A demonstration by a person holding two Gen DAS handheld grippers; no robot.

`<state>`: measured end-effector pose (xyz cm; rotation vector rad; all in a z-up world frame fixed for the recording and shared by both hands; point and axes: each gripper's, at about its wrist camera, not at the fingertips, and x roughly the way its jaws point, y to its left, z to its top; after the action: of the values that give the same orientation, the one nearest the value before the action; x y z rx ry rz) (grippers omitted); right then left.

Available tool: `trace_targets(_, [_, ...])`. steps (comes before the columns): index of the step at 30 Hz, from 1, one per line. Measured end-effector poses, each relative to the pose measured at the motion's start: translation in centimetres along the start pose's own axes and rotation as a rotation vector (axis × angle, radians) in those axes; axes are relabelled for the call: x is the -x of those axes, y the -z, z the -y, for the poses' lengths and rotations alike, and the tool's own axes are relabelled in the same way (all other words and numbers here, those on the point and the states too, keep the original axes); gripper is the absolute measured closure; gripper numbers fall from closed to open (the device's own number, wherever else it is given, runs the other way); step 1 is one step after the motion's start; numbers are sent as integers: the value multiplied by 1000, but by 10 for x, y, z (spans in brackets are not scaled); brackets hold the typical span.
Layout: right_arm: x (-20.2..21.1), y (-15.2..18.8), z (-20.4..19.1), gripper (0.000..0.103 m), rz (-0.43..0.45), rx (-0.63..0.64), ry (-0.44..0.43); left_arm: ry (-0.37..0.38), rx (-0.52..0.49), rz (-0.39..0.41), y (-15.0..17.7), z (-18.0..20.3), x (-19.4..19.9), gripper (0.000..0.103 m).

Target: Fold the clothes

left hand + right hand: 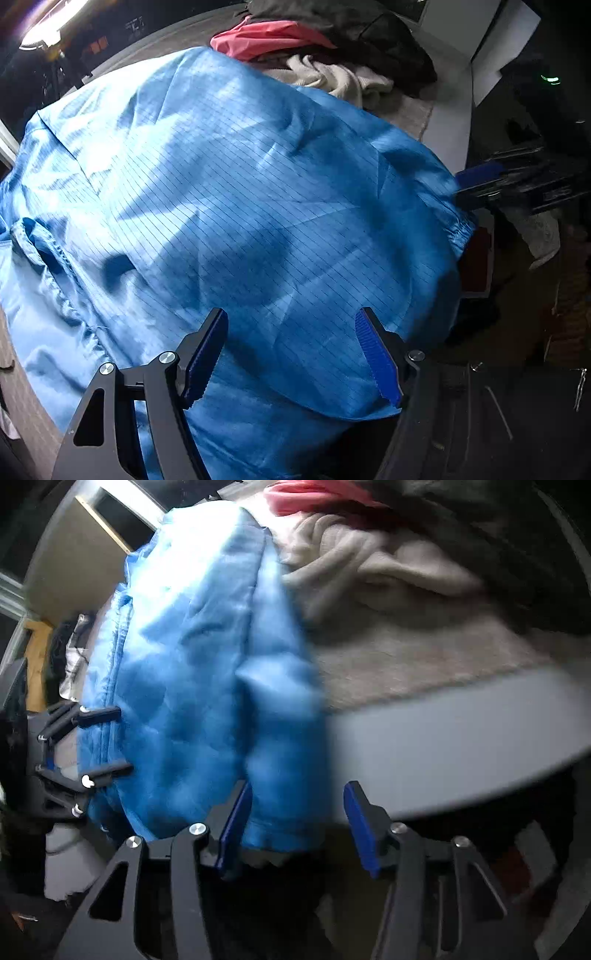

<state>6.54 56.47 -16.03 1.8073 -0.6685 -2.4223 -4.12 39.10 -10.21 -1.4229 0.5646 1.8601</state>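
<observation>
A shiny blue garment with fine grid lines [229, 192] lies spread over the table and hangs over its near edge. My left gripper [291, 321] is open just above its near part, with nothing between the blue pads. In the right wrist view the same blue garment [199, 672] lies bunched along the left. My right gripper [295, 797] is open at its hanging end, and a fold of cloth lies between the jaws without being pinched. The right gripper also shows in the left wrist view [480, 181] at the garment's right edge; the left gripper shows in the right wrist view [107, 738].
A pile of clothes lies at the back: a coral-pink piece [266, 37], a beige knit [332, 77] and dark garments [373, 33]. A beige mat [406, 664] covers the grey table [443, 746]. Dark clutter lies to the right, off the table [535, 177].
</observation>
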Motion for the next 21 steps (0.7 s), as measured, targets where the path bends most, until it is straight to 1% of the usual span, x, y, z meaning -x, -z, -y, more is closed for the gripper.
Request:
trace_targets(3, [27, -23, -14, 51, 100, 52, -73, 16, 10, -18, 1, 2, -9, 33])
trace_targets(5, [29, -56, -24, 51, 151, 97, -111, 10, 9, -37, 1, 5, -18, 33])
trace_targets(6, [23, -73, -28, 51, 155, 115, -116, 4, 2, -37, 1, 8, -19, 30])
trace_targets(8, [7, -106, -35, 51, 155, 150, -121, -8, -14, -38, 0, 15, -22, 29])
trace_targets(9, [-2, -121, -37, 51, 137, 161, -133, -9, -19, -44, 1, 18, -22, 29])
trace_targets(11, [-24, -153, -38, 51, 97, 175, -155, 33, 1, -50, 1, 16, -11, 32])
trace_targets(12, [-30, -164, -35, 51, 98, 174, -150, 44, 10, -39, -1, 12, -3, 32])
trace_targets(13, [-31, -174, -31, 51, 114, 166, -158, 23, 15, -15, -5, 5, 9, 32])
trace_targets(15, [-31, -192, -22, 51, 149, 147, -181, -54, 47, 28, -21, -21, 30, 31])
trace_targets(18, [-37, -209, -20, 51, 184, 173, -147, -162, 134, 63, -52, -75, 47, 31])
trace_targets(20, [-53, -212, -25, 52, 160, 201, -181, -227, 175, 76, -76, -107, 50, 31])
trace_targets(21, [-62, -213, -27, 52, 136, 211, -209, -254, 171, 77, -89, -119, 47, 30])
